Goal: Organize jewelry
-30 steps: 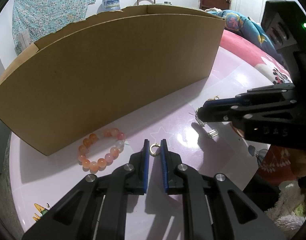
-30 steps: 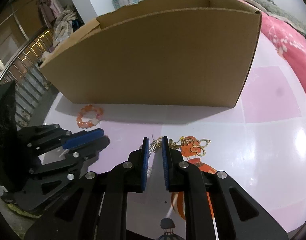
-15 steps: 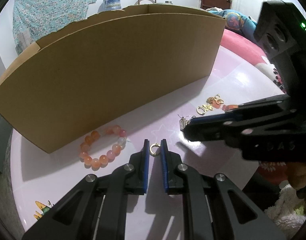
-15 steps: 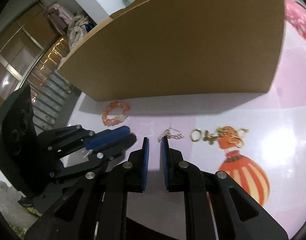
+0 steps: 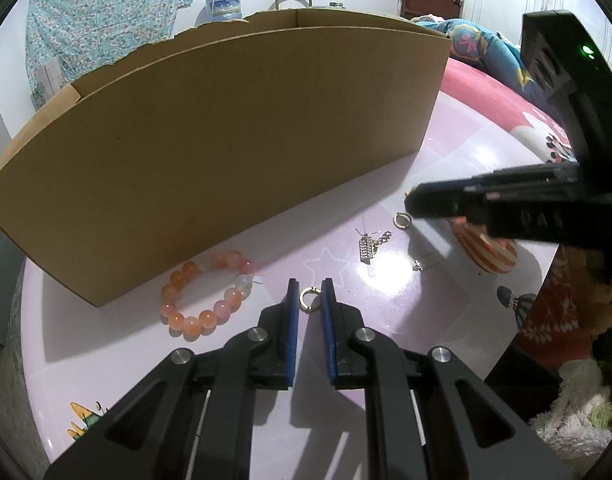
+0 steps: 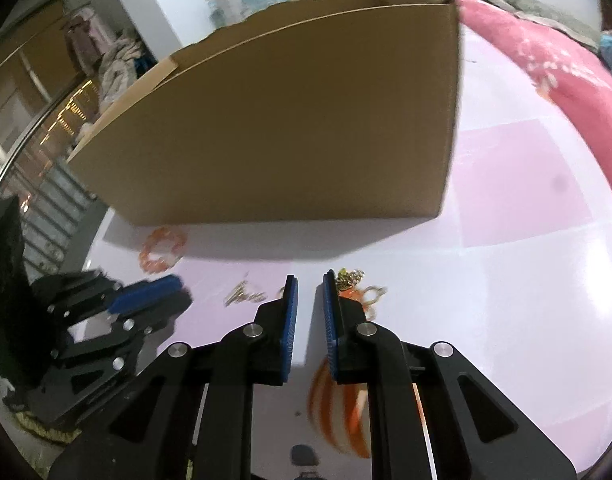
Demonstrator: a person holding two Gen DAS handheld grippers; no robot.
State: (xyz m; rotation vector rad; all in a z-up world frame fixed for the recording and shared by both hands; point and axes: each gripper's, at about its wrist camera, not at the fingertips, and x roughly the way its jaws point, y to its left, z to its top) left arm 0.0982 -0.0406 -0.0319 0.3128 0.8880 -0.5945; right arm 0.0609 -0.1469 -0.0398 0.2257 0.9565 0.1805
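My left gripper (image 5: pixel 310 294) is open, its blue pads on either side of a small gold ring (image 5: pixel 309 299) lying on the pink table. An orange bead bracelet (image 5: pixel 206 296) lies to its left by the cardboard box (image 5: pixel 225 152). A silver chain earring (image 5: pixel 369 245), a second silver piece (image 5: pixel 425 261) and another gold ring (image 5: pixel 402 221) lie to the right. My right gripper (image 6: pixel 309 294) is open and empty above the table, with gold jewelry (image 6: pixel 356 284) just right of its tip and a silver earring (image 6: pixel 243 294) to its left.
The tall cardboard box (image 6: pixel 289 128) stands close behind the jewelry. The table (image 6: pixel 526 280) has an orange balloon print (image 5: pixel 486 250). A pink bed (image 6: pixel 546 60) lies beyond the table on the right. The table edge drops off at the left.
My right gripper has let go of the silver earring and swung right, toward the gold jewelry. The earring now lies on the table. My left gripper has stayed around the ring.
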